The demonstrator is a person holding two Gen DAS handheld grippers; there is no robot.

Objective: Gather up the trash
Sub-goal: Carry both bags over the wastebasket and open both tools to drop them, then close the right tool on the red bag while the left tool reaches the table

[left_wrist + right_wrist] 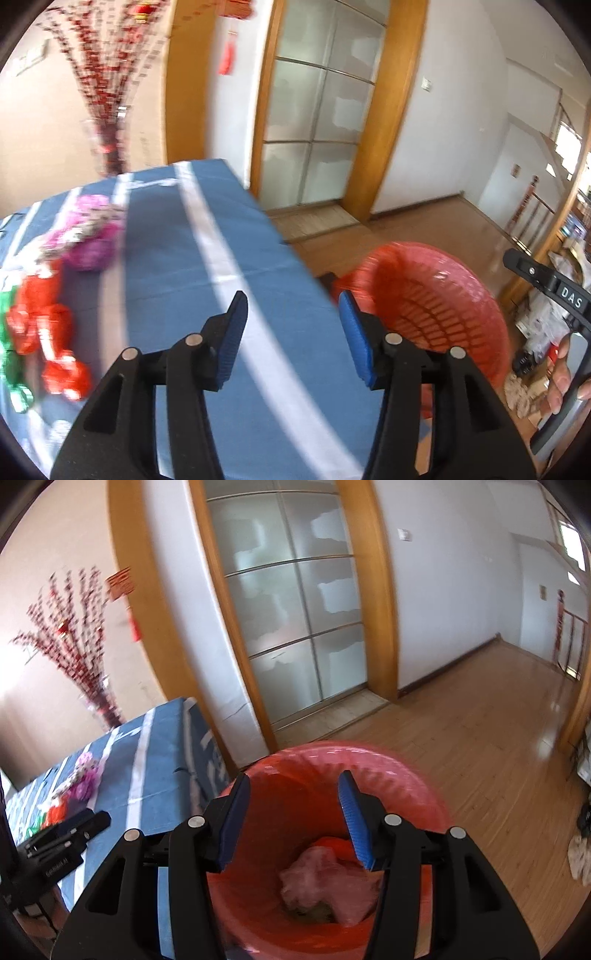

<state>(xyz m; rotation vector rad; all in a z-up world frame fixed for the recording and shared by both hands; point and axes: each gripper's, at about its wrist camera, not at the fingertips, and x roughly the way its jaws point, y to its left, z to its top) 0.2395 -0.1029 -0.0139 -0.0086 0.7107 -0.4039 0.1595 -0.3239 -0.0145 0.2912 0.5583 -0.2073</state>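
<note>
Crumpled pink wrappers lie in the red plastic bin; red, green and purple crumpled wrappers remain on the blue striped worktop; both grippers' jaws stand apart, empty.

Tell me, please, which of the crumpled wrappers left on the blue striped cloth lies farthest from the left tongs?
The purple wrapper: it lies farthest up the cloth, beyond the red wrappers and the green one, which sit closer to the left tongs.

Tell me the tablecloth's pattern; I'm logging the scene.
Blue with white stripes; tablecloth shows best in the left wrist view.

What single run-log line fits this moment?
left claw: open, empty | right claw: open, above red bin | wrappers: on table
</note>
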